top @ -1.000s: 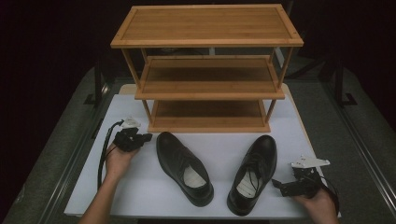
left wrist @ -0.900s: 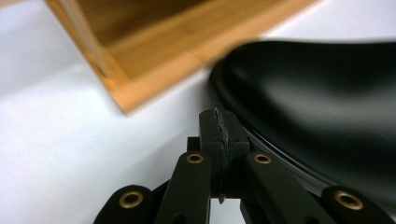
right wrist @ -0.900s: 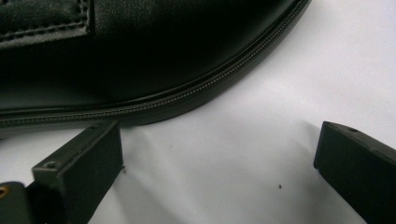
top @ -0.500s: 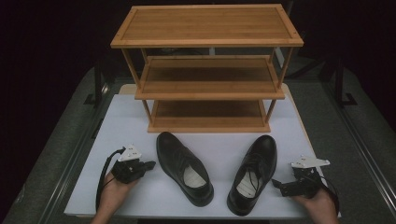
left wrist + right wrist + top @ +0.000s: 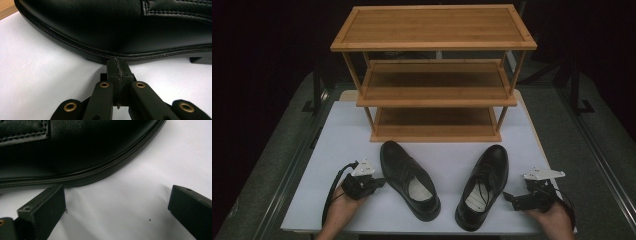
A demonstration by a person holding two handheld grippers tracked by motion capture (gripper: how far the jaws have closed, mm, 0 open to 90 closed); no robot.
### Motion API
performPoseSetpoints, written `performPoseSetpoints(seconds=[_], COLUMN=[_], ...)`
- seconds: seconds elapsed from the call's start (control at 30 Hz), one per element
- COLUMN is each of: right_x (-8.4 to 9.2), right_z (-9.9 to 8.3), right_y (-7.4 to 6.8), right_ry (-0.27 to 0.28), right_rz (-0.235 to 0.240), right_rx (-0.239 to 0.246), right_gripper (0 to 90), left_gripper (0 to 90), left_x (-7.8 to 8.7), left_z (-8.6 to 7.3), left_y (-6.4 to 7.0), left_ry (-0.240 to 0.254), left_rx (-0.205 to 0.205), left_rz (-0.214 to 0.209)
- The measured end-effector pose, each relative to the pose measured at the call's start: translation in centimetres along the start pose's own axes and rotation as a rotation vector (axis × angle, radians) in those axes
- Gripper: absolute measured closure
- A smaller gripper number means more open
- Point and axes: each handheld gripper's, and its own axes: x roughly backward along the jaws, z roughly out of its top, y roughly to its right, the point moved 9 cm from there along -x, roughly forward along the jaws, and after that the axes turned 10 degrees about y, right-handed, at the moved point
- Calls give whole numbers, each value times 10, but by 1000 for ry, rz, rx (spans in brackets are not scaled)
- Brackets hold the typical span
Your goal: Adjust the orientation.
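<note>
Two black leather lace-up shoes lie on the white table [image 5: 452,160], in front of a three-tier wooden shoe rack [image 5: 434,75] that stands at the far side.

The left shoe [image 5: 409,179] lies toe toward the rack, heel toward the near edge and angled to the right. The right shoe [image 5: 484,185] lies right of it, toe far and tilted right, heel near. The two are apart, with bare table between them. All three shelves of the rack carry nothing.

Left gripper [image 5: 379,183]: held low at the near left of the table, just beside the left shoe's outer side. In the left gripper view its jaws are clenched together, pad against pad, nothing between them. The tips [image 5: 117,67] sit right at the shoe's sole welt [image 5: 100,53]; whether they touch it I cannot tell. A black cable [image 5: 334,187] loops from the gripper toward the near edge.

Right gripper [image 5: 511,198]: held low at the near right, just beside the right shoe's heel end. In the right gripper view its jaws stand wide apart, released, with bare table between them; the one at that view's left [image 5: 47,207] lies close under the shoe's sole edge [image 5: 105,171], not gripping it.

Both hands come in from the near edge, the left hand [image 5: 343,206] under its gripper, the right hand [image 5: 554,217] likewise.
</note>
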Motion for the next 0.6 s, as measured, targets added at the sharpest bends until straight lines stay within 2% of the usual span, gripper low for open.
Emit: performPoseSetpoints(seconds=[0.6], right_x=[0], right_z=[0], right_y=[0], right_ry=[0], right_rz=[-1], right_rx=[0], right_gripper=[9], left_gripper=[900], left_x=[-26], left_z=[19], left_y=[-12], left_ry=[2], left_rx=[-10], left_rz=[-19])
